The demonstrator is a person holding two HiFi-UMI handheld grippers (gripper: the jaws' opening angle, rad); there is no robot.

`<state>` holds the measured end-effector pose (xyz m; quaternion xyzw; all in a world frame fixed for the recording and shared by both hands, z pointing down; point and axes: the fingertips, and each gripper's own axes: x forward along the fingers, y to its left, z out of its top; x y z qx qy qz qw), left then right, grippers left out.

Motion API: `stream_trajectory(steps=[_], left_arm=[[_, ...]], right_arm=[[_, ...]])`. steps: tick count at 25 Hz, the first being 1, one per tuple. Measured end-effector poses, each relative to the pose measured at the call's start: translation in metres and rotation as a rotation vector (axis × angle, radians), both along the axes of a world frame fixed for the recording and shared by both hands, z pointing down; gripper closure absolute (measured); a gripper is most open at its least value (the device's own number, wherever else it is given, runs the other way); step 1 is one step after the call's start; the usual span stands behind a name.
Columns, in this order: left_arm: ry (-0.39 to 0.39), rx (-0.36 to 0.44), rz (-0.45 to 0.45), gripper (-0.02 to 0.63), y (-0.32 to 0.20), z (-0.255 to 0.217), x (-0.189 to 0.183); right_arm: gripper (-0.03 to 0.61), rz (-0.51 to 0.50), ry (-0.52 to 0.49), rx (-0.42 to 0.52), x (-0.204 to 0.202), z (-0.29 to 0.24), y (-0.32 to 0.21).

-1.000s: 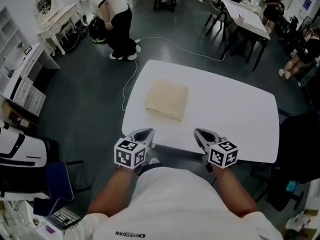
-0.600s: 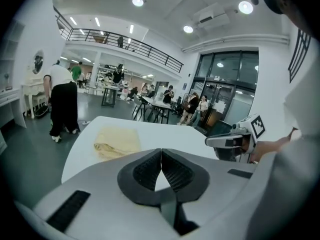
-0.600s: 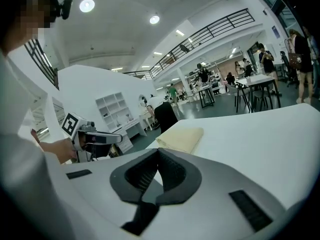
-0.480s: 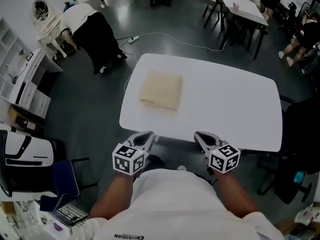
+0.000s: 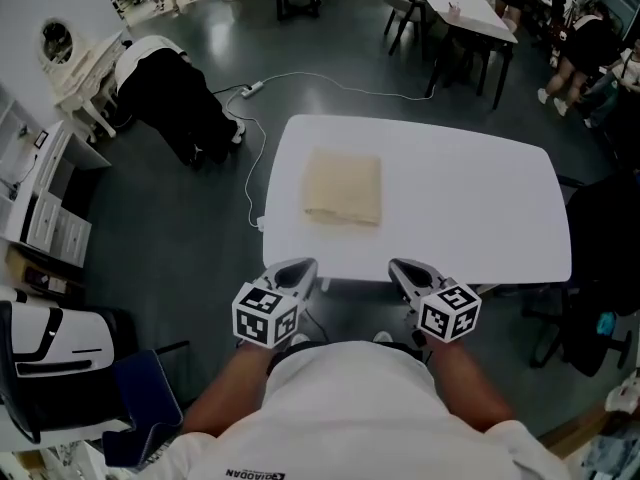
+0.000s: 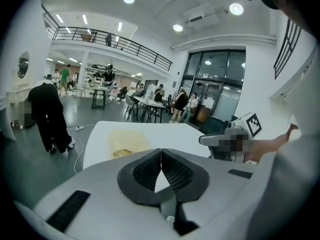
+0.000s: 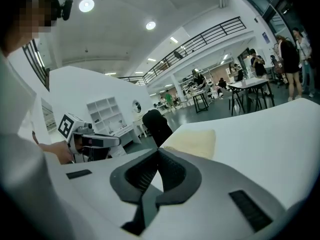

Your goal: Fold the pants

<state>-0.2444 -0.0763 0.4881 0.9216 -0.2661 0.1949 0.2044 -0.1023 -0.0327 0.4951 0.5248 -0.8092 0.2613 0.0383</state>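
Beige cloth, the pants (image 5: 343,189), lies folded into one flat rectangle on the left half of the single white table (image 5: 480,208), well apart from both grippers, with nothing else on the tabletop. In the left gripper view the same bundle (image 6: 127,141) sits beyond the jaw tips, its near edge showing a rumpled fold, and in the right gripper view (image 7: 192,141) it is partly cut off by the gripper's own body. Two grippers hover side by side at the table's near edge: the left gripper (image 5: 300,266) has its ribbed pads pressed together with nothing between them, and the right gripper (image 5: 400,266) is closed the same way, also empty. Each carries one marker cube, the left cube (image 5: 266,313) and the right cube (image 5: 449,311), two in all, and the person's forearms and white shirt fill the bottom of the head view. On the dark floor left of the table a white cable (image 5: 249,178) trails. Farther left, a person in black (image 5: 175,93) bends over, the upper body hidden. At the left edge a white drawer unit (image 5: 45,218) is cut off by the frame, and what it holds cannot be made out. Toward the upper right, a second table (image 5: 455,3) with chairs is only partly in view.
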Motion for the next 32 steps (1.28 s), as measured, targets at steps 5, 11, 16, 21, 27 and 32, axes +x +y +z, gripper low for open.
stream_trajectory(steps=[5,11,16,21,27,32], left_arm=[[0.026,-0.009,0.051,0.586,-0.017,-0.001,-0.082],[0.002,-0.045,0.138,0.586,-0.027,0.017,-0.14],[0.026,-0.045,0.154,0.586,-0.034,0.01,-0.148],[0.034,-0.062,0.224,0.586,-0.03,0.007,-0.141],[0.035,-0.041,0.24,0.586,-0.028,0.003,-0.144],[0.024,-0.04,0.254,0.586,-0.017,0.006,-0.146]], right_arm=[[0.56,0.071,0.063,-0.01,-0.074,-0.005,-0.017],[0.56,0.165,0.046,-0.009,-0.133,-0.007,-0.016],[0.56,0.223,0.026,-0.049,-0.145,0.001,-0.013],[0.56,0.258,0.036,-0.046,-0.149,-0.007,-0.015],[0.56,0.262,0.063,-0.044,-0.155,-0.01,-0.002],[0.56,0.261,0.071,-0.054,-0.158,-0.008,0.009]])
